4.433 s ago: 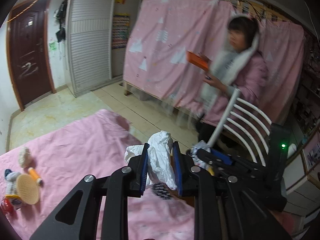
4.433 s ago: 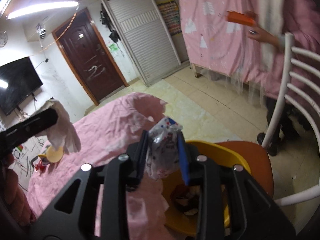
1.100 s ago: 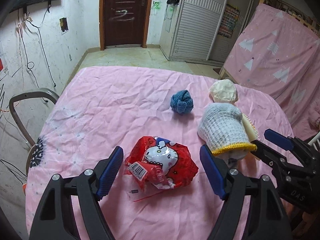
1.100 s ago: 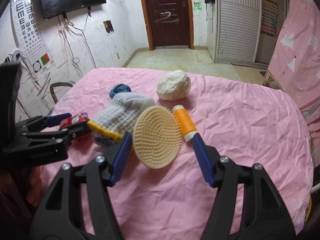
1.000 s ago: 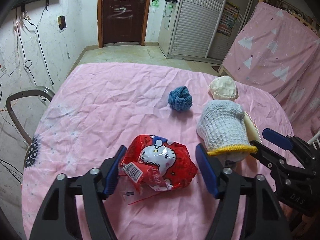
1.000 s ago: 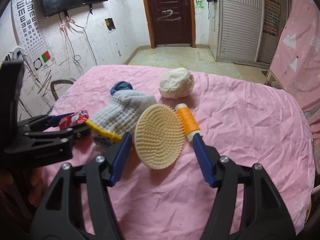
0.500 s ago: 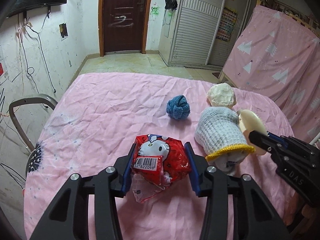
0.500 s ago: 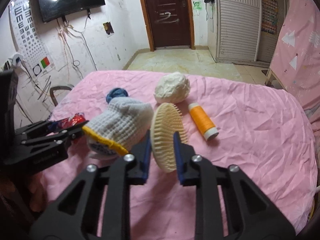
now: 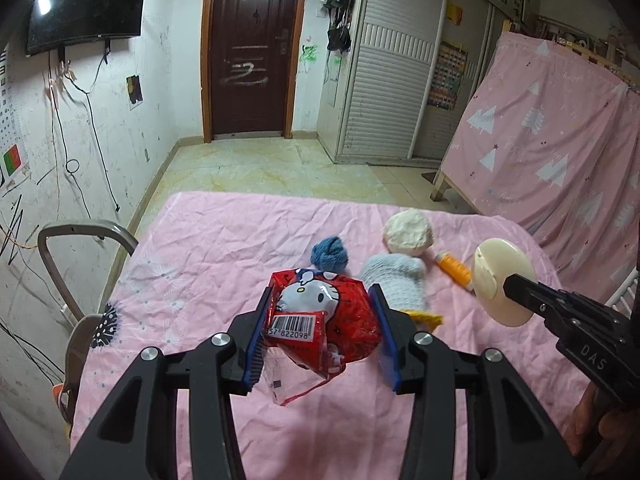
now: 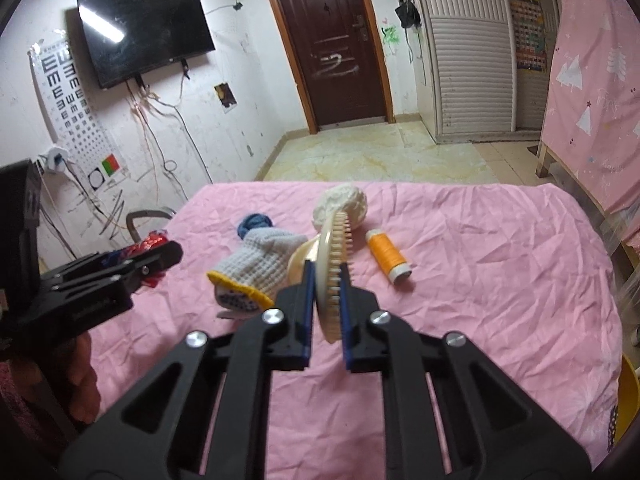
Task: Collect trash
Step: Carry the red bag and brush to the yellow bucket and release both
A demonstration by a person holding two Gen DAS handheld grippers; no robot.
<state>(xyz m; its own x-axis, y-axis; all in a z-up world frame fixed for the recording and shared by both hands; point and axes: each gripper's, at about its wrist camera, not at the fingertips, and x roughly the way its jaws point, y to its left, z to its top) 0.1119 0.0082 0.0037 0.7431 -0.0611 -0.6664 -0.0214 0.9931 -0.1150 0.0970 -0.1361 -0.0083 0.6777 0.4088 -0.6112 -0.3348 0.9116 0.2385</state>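
My left gripper (image 9: 320,312) is shut on a red cartoon-cat snack wrapper (image 9: 320,320), lifted a little above the pink bedsheet (image 9: 224,240). A barcode flap and a clear torn edge hang below the pads. My right gripper (image 10: 326,280) is shut on a round cream bristle brush (image 10: 334,268), held on edge above the sheet. In the left wrist view the brush (image 9: 502,282) shows its smooth back at the right. In the right wrist view the wrapper (image 10: 154,242) peeks out behind the left gripper (image 10: 160,258) at the left.
On the sheet lie a grey knit hat with a yellow rim (image 10: 264,266), a blue yarn ball (image 9: 330,254), a cream yarn ball (image 9: 408,232) and an orange thread spool (image 10: 389,256). A grey chair frame (image 9: 80,236) stands left of the bed. A yellow bin rim (image 10: 628,392) shows at the right.
Both grippers closed, the left on the wrapper and the right on the brush, then both rose from the sheet with their objects.
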